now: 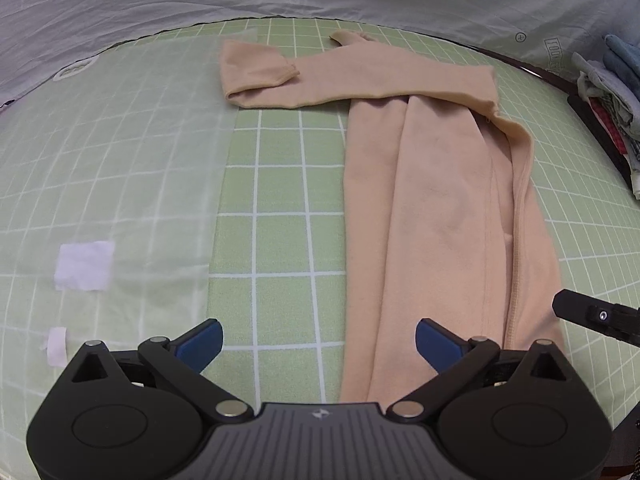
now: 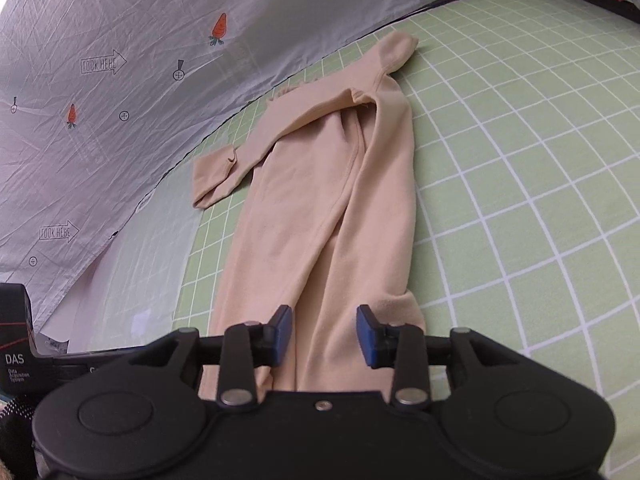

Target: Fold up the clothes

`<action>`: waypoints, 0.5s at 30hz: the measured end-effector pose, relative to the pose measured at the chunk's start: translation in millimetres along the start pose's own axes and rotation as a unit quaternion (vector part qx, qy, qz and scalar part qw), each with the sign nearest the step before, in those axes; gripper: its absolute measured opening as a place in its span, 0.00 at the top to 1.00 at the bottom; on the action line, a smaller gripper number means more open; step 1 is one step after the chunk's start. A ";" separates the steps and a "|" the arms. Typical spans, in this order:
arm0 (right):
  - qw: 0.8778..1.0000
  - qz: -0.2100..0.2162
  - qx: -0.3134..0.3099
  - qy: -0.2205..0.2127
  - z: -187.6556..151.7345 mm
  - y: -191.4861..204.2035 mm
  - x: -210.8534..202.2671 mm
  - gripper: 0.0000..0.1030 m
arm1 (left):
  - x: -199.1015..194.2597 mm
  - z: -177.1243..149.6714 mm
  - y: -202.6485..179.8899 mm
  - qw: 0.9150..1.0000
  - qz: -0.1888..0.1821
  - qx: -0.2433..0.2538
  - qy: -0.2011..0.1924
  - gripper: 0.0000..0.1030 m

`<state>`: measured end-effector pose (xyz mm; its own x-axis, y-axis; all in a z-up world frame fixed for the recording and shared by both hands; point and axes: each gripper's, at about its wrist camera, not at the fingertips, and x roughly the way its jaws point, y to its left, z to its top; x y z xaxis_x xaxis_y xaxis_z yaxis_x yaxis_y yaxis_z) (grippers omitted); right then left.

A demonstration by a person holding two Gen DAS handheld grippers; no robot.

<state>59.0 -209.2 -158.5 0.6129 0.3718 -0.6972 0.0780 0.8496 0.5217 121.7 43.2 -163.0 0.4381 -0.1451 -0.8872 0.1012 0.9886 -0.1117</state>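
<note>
Both pairs of jaws stand spread apart with nothing between their blue pads. The left gripper hovers over bare mat at the near edge, its right pad just over the left border of the garment. The right gripper hangs over the near end of the same garment, its pads straddling a lengthwise crease without pinching it.

At the far left of the pale green grid-printed cutting mat lie a translucent plastic sheet and a small white square of fabric or paper. A wide sweep by the left gripper could catch either one and drag it into the fold.

Right of these lies the peach long-sleeved knit garment, narrowed lengthwise into a long strip running away from the grippers. One sleeve crosses its far end and sticks out to the left, the cuff end doubled over. In the right wrist view the other sleeve points away past the far end. This fits either a fold partway made or a garment simply laid so.

Judging from the soft, loose layers, the main risks are a grip that takes only the top layer, so the strip opens when lifted, and uneven lifting by the two sides, which would skew the strip. The protruding sleeve could trail out of any fold.

At the far right a pile of mixed clothes sits beside the mat, close enough to be snagged.
</note>
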 end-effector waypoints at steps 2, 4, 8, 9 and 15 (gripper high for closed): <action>1.000 -0.003 0.005 -0.005 11.3 -4.7 2.7 0.61 | -0.6 9.7 3.3 1.000 0.006 -0.010 -0.010 0.02; 1.000 -0.005 0.015 -0.011 23.5 -11.1 7.1 0.61 | 0.9 20.8 8.1 1.000 0.011 -0.024 -0.017 0.02; 0.999 -0.015 0.025 -0.026 53.3 -24.6 18.3 0.60 | 8.0 46.8 22.6 0.998 0.016 -0.059 -0.027 0.02; 0.999 -0.020 0.023 -0.031 62.6 -26.9 21.9 0.60 | 10.1 53.6 26.5 0.997 0.017 -0.068 -0.030 0.02; 0.996 -0.064 -0.023 -0.056 135.3 -33.7 55.8 0.61 | 24.2 96.9 49.6 0.992 0.026 -0.112 -0.045 0.14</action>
<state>197.0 -267.7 -148.5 0.6852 0.2180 -0.6950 0.1262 0.9042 0.4079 223.8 84.8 -146.6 0.5170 -0.0859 -0.8517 -0.1199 0.9779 -0.1714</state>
